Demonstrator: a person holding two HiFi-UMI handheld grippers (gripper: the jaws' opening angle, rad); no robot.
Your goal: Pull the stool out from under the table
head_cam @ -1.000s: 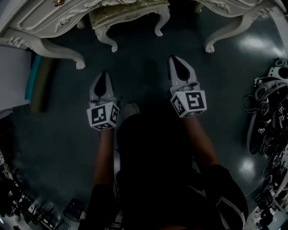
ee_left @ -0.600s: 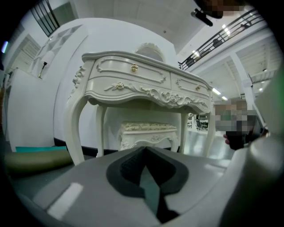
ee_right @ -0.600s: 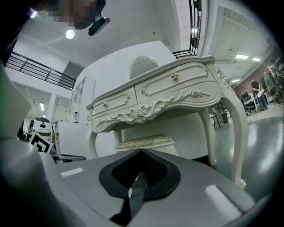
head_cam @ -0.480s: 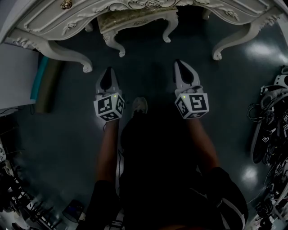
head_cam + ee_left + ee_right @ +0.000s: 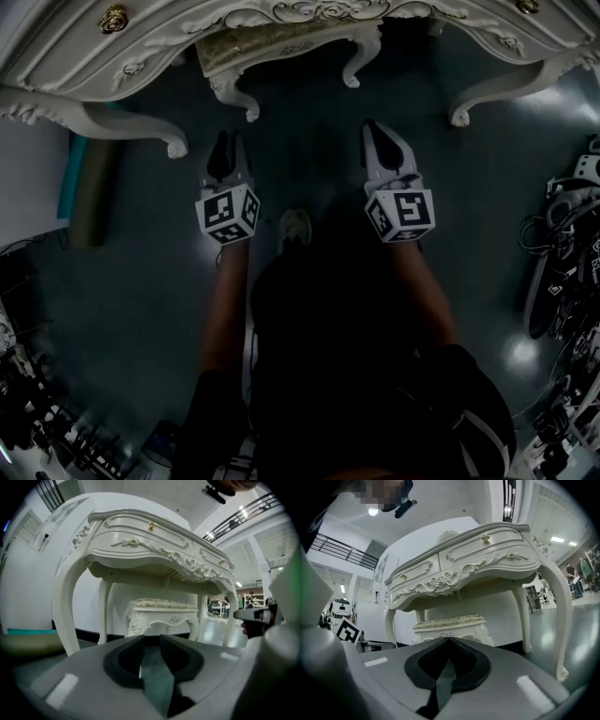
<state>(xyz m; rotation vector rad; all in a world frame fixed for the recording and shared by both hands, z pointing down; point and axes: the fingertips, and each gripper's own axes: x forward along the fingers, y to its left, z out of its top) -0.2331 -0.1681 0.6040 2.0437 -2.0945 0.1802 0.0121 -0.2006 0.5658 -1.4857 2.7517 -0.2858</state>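
The white carved stool [image 5: 281, 45] with a pale gold cushion stands under the ornate white table [image 5: 141, 42], between its curved legs. Both grippers hover above the dark floor in front of it, apart from it. My left gripper [image 5: 228, 139] points at the stool's left front leg; its jaws are opening, with nothing between them. My right gripper [image 5: 373, 127] is shut and empty, just right of the stool's right front leg. The stool [image 5: 161, 613] shows beyond the left gripper [image 5: 151, 638], and the stool [image 5: 450, 623] sits beyond the right gripper [image 5: 449, 640].
A teal and olive roll [image 5: 84, 183] lies on the floor by the table's left leg [image 5: 122, 127]. Cables and gear [image 5: 562, 253] are heaped at the right edge. The person's shoe [image 5: 296, 225] is between the grippers. The right table leg [image 5: 487, 94] curves out nearby.
The table and stool have come lower and nearer in the head view as both grippers moved toward them. The left jaws have parted a little.
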